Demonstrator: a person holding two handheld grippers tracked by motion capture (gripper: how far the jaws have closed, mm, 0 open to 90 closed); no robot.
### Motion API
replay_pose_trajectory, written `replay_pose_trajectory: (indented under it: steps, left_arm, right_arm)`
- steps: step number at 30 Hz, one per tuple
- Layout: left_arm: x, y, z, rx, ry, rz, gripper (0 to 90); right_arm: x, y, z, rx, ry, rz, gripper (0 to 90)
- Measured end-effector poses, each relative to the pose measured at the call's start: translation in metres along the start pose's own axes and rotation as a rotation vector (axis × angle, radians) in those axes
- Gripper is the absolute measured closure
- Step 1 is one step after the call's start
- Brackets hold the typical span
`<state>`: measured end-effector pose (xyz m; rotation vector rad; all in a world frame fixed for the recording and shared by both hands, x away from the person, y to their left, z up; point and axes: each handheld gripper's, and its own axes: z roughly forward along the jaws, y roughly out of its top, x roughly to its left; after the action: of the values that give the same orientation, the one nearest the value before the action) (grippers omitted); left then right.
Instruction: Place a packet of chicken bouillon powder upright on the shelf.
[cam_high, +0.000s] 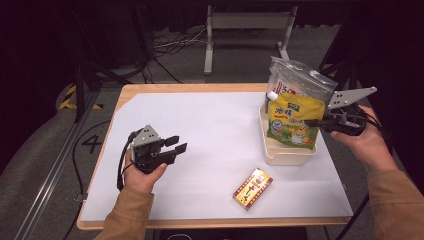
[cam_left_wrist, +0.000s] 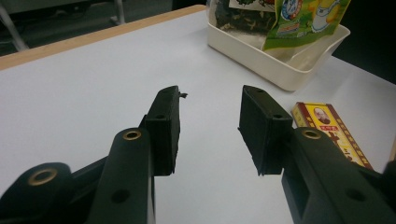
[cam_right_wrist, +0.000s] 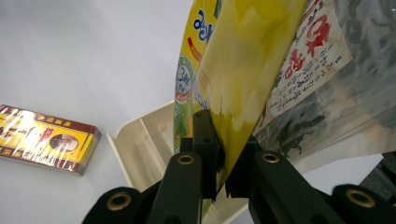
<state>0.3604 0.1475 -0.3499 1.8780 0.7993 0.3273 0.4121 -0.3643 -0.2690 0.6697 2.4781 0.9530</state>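
R claw (cam_high: 312, 121) pinches yellow pouch (cam_high: 292, 120) in cream tray (cam_high: 285, 155); L claw (cam_high: 177, 144) empty.

A wooden-edged table (cam_high: 165, 88) covered by a white sheet (cam_high: 210, 145) stands on a grey carpeted floor (cam_high: 45, 145). Black cables (cam_high: 170, 42) trail across the floor behind it, near the grey metal legs of a frame (cam_high: 245, 22). Yellow-and-black hazard tape (cam_high: 67, 97) and a painted numeral (cam_high: 91, 143) mark the floor at left. The surroundings beyond are dark.
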Motion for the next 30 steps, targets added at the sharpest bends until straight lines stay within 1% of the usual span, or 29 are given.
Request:
replay_pose_trajectory:
  steps: [5, 6, 8, 9, 13, 15, 21, 23, 27, 30]
  left_arm:
    - [0.0, 0.0, 0.001, -0.002, -0.002, 0.002, 58.7]
    - [0.0, 0.0, 0.001, 0.0, -0.004, 0.0, 58.6]
    - [0.0, 0.0, 0.002, 0.004, -0.002, 0.008, 58.5]
    - [0.0, 0.0, 0.002, 0.004, -0.002, 0.004, 58.4]
    - [0.0, 0.0, 0.002, 0.004, -0.004, -0.003, 58.1]
    - [0.0, 0.0, 0.002, 0.006, -0.003, 0.003, 58.0]
    - [0.0, 0.0, 0.003, 0.011, -0.006, 0.006, 57.0]
    - [0.0, 0.0, 0.003, 0.013, -0.008, 0.004, 56.5]
    - [-0.001, 0.0, 0.004, 0.01, -0.008, 0.004, 56.3]
    - [-0.001, 0.0, 0.004, 0.011, -0.01, 0.004, 56.2]
  right_arm:
    - [0.001, -0.004, 0.008, -0.009, -0.008, 0.005, 85.6]
    - [0.001, -0.005, 0.01, -0.007, -0.006, 0.007, 85.7]
    - [0.0, -0.008, 0.014, 0.005, -0.004, 0.015, 85.6]
    - [-0.001, -0.009, 0.016, 0.007, 0.001, 0.019, 85.6]
    - [-0.002, -0.013, 0.018, 0.006, 0.015, 0.032, 85.5]
    - [-0.003, -0.017, 0.02, 0.008, 0.023, 0.049, 85.7]
    - [-0.002, -0.022, 0.024, 0.012, 0.029, 0.069, 85.0]
    - [-0.002, -0.023, 0.025, 0.011, 0.033, 0.083, 84.0]
    - [-0.001, -0.026, 0.027, 0.028, 0.041, 0.108, 82.1]
    - [-0.002, -0.028, 0.026, 0.025, 0.038, 0.124, 80.0]
